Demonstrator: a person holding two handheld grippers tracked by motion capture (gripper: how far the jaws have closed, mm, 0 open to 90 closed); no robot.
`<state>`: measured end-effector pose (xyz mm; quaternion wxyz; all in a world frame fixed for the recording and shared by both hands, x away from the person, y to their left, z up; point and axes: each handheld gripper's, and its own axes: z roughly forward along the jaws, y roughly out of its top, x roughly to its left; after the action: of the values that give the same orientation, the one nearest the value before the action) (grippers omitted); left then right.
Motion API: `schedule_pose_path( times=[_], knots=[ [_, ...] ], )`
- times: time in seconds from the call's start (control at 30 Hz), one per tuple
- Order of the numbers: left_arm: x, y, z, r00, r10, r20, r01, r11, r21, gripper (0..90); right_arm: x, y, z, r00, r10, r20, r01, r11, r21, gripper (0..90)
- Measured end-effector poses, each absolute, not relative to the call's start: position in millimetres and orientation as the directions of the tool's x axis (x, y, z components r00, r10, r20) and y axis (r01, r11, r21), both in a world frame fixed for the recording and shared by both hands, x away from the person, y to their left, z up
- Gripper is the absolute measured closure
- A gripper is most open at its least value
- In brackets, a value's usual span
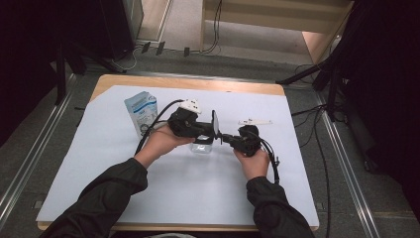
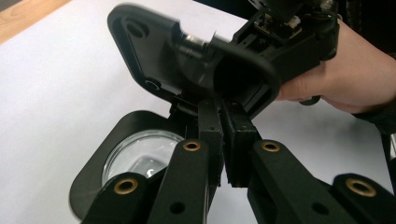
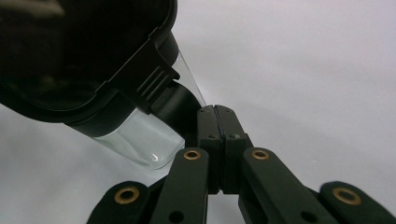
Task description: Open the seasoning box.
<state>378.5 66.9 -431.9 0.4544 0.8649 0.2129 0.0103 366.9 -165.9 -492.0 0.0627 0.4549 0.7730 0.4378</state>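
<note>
Left gripper (image 2: 223, 154) clamped on glass jar's (image 1: 203, 145) raised black lid (image 2: 154, 51); right gripper (image 3: 216, 135) pressed together beside jar; white bench (image 1: 114, 163).

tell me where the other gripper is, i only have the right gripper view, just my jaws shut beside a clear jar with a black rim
Observer: The left gripper is across the jar from yours, with its tips at the base of the lid.
Operator: is the lid open
Observer: Yes. It stands swung up with its underside showing in the left gripper view, and the jar's mouth is uncovered below it.
Operator: is left gripping it
Observer: Its jaws are closed at the lid's hinge edge. I cannot tell whether they pinch it.
</note>
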Motion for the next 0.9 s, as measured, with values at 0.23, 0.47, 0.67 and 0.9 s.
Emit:
schedule_pose_path(
  times=[0.23,0.47,0.67,0.9],
  knots=[
    [381,59,-435,0.902,0.389,-0.19,0.376,-0.489,0.787,88.4,364,-165,-493,-0.568,0.766,0.302,0.648,0.19,0.738,90.0],
    [386,54,-437,0.902,0.383,-0.199,0.381,-0.491,0.784,87.7,363,-164,-493,-0.56,0.773,0.296,0.647,0.185,0.739,90.0],
    [388,51,-438,0.902,0.383,-0.198,0.381,-0.492,0.783,87.4,365,-163,-494,-0.56,0.773,0.3,0.647,0.181,0.741,90.0],
    [390,50,-442,0.896,0.391,-0.209,0.395,-0.489,0.778,86.8,365,-162,-494,-0.562,0.778,0.281,0.639,0.192,0.745,90.0]
  ],
)
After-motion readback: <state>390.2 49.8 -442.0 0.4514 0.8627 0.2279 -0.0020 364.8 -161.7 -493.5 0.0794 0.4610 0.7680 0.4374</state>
